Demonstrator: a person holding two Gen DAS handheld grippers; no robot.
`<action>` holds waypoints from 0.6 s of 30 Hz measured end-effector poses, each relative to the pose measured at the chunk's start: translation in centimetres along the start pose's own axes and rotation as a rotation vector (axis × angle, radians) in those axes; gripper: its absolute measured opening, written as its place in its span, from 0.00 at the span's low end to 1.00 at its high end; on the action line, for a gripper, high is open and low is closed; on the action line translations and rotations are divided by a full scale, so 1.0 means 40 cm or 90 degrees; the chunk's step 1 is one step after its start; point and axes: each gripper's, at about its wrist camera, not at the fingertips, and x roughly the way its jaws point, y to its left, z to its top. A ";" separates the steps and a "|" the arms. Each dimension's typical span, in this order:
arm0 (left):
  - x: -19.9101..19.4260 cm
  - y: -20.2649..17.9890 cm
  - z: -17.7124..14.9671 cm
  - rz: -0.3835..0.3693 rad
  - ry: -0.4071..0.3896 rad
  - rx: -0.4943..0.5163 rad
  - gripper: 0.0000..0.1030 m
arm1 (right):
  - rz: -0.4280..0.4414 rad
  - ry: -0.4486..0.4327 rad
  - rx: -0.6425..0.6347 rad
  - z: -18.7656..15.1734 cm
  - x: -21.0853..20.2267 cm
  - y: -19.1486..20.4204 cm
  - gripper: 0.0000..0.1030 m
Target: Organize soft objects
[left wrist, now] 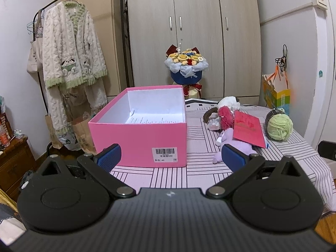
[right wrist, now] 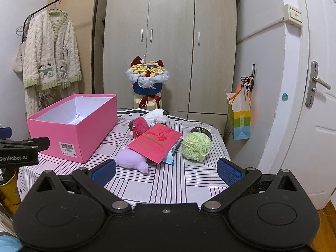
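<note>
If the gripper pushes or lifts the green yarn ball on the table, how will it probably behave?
The green yarn ball looks round, so a push would likely roll it across the striped tablecloth. Its loose wound strands suggest it is soft and light, probably squashing under the pads. A strand may snag or unwind.

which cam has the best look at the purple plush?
Right wrist. The purple plush lies nearly whole in the open there; only its far end is tucked under the red card. In the left wrist view the plush is partly hidden behind a blue finger pad and the card.
</note>
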 end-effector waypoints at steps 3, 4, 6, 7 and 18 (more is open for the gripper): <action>0.003 -0.001 -0.001 0.001 0.004 0.000 1.00 | 0.001 -0.004 -0.003 0.000 0.001 -0.001 1.00; 0.003 -0.001 -0.001 0.001 0.004 0.000 1.00 | 0.001 -0.006 -0.004 0.001 0.000 -0.002 1.00; 0.003 0.000 -0.001 -0.002 0.006 0.001 1.00 | 0.003 -0.012 -0.004 0.003 -0.001 -0.005 1.00; 0.004 -0.001 0.001 -0.004 0.007 0.001 1.00 | 0.005 -0.014 -0.003 0.004 -0.001 -0.007 1.00; 0.055 -0.024 0.071 -0.040 0.032 0.005 1.00 | 0.057 -0.052 0.030 0.013 0.053 -0.088 1.00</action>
